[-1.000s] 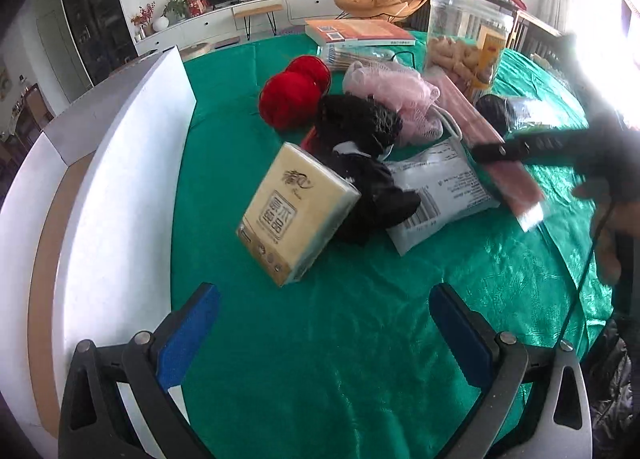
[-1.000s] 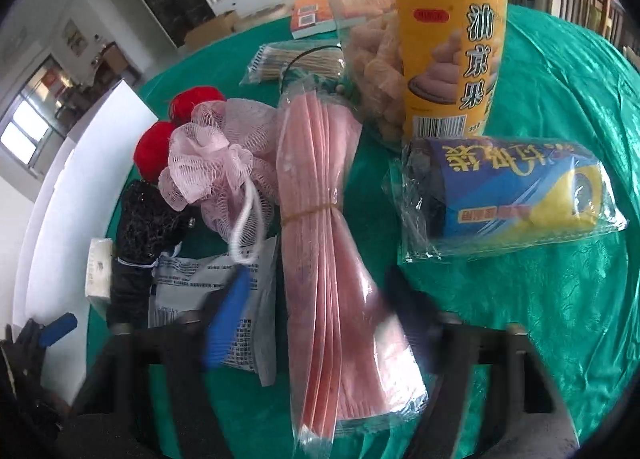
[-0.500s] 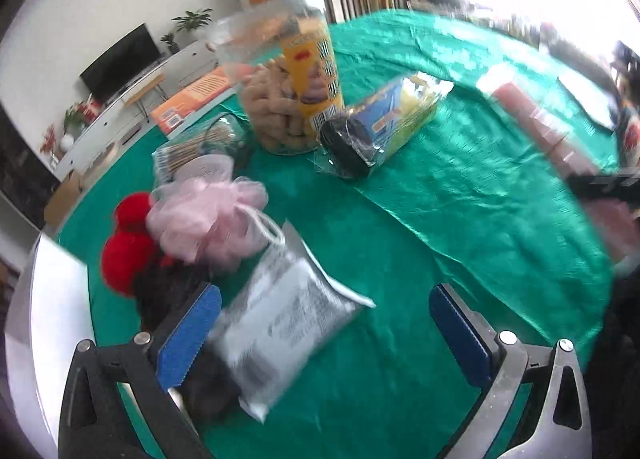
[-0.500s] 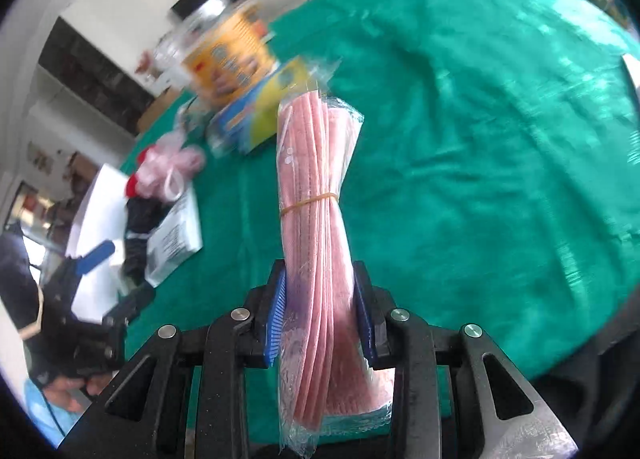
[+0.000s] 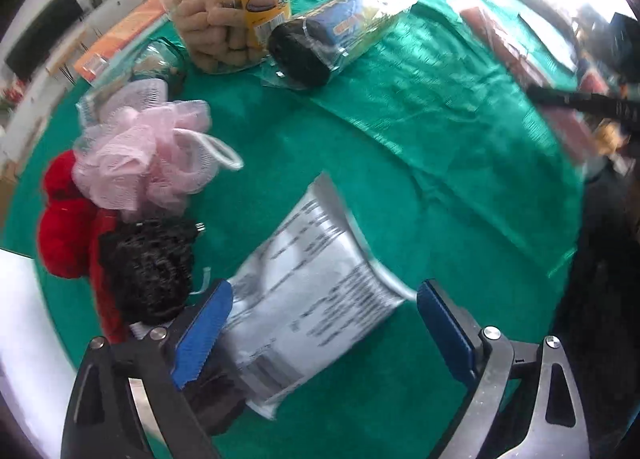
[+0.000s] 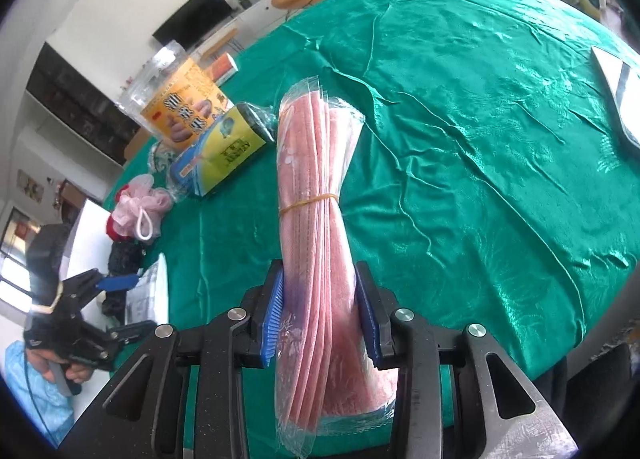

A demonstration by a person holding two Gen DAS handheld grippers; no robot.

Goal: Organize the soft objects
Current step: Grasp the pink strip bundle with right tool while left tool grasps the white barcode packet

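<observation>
My right gripper [image 6: 320,315] is shut on a pink bundle of cloths in clear wrap [image 6: 314,219], bound by a rubber band, held up above the green tablecloth [image 6: 480,139]. My left gripper [image 5: 320,331] is open, its blue pads either side of a silver-grey printed pouch [image 5: 308,299] lying on the cloth. Left of the pouch lie a black mesh puff [image 5: 148,267], red yarn balls [image 5: 60,235] and a pink bath pouf [image 5: 148,155]. The right gripper with the pink bundle shows blurred at the far right of the left wrist view [image 5: 576,99].
A clear jar of snacks with a yellow label [image 5: 228,7], a wrapped roll of black bags [image 5: 332,39], an orange book [image 5: 120,35] and a packet of sticks stand at the back. A white board [image 5: 24,319] borders the left. A white-grey flat item [image 6: 616,95] lies at the far right.
My right gripper closed on the pink bundle and lifted it away to the right. My left gripper swung right and moved down over the silver pouch.
</observation>
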